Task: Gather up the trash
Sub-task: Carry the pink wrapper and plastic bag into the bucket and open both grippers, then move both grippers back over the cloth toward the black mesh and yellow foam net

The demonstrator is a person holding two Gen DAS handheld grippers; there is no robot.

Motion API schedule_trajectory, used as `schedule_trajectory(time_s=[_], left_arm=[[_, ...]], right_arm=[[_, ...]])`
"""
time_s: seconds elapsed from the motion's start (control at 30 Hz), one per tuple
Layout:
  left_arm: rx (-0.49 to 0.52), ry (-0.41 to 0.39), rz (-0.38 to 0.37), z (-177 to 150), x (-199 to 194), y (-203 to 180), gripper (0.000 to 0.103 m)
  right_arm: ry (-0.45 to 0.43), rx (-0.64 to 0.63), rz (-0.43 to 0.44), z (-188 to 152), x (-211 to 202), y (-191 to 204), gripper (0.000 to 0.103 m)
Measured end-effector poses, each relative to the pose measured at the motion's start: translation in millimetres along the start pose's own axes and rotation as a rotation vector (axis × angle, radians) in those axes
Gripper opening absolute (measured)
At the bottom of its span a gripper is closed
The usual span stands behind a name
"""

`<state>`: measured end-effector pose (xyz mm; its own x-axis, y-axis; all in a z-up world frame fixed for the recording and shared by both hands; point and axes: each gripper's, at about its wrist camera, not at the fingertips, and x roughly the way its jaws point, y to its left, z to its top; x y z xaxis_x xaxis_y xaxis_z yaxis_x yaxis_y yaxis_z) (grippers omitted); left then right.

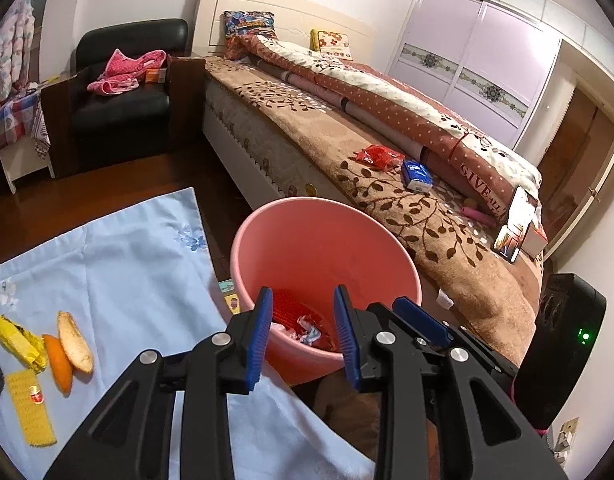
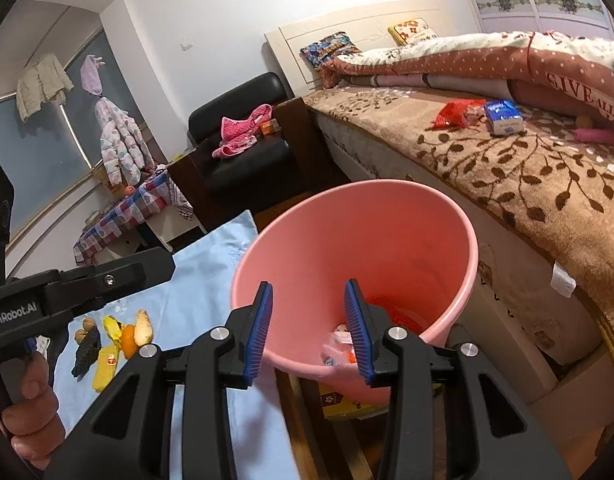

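Tongs: my left gripper [image 1: 303,332] and right gripper [image 2: 309,330] both gape empty above the bucket [image 1: 243,240].
Risk: I could clip the rim, tipping it.
Left: peels [image 1: 63,354] waiting on the cloth [image 1: 127,264].

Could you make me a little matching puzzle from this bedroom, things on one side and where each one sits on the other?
Things:
1. orange peel strip
2. crumpled red plastic wrapper
3. pink dotted cloth
4. red netted scrap

Places:
A. on the black leather armchair
B. inside the round pink plastic bin
C. on the pale blue cloth
D. on the brown leaf-patterned bed blanket

Pairs: 1-C, 2-D, 3-A, 4-B
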<state>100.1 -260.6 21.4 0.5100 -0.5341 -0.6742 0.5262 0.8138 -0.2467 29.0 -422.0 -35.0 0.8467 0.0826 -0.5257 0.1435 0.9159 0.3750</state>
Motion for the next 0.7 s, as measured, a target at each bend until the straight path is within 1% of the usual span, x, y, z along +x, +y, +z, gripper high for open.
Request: schedule_trajectory(time_s=[0.33, 0.7], left_arm=[[-0.027, -0.052, 0.030, -10.2, -45.4, 19.3, 0.031], [-0.018, -0.103, 0.128, -31.2, -87.8, 51.6, 0.032]], right_arm=[[-0.022, -0.060, 0.058, 0.0, -15.9, 31.7, 0.038], [0.010, -0.144, 0.141, -14.0, -18.9, 84.4, 0.038]])
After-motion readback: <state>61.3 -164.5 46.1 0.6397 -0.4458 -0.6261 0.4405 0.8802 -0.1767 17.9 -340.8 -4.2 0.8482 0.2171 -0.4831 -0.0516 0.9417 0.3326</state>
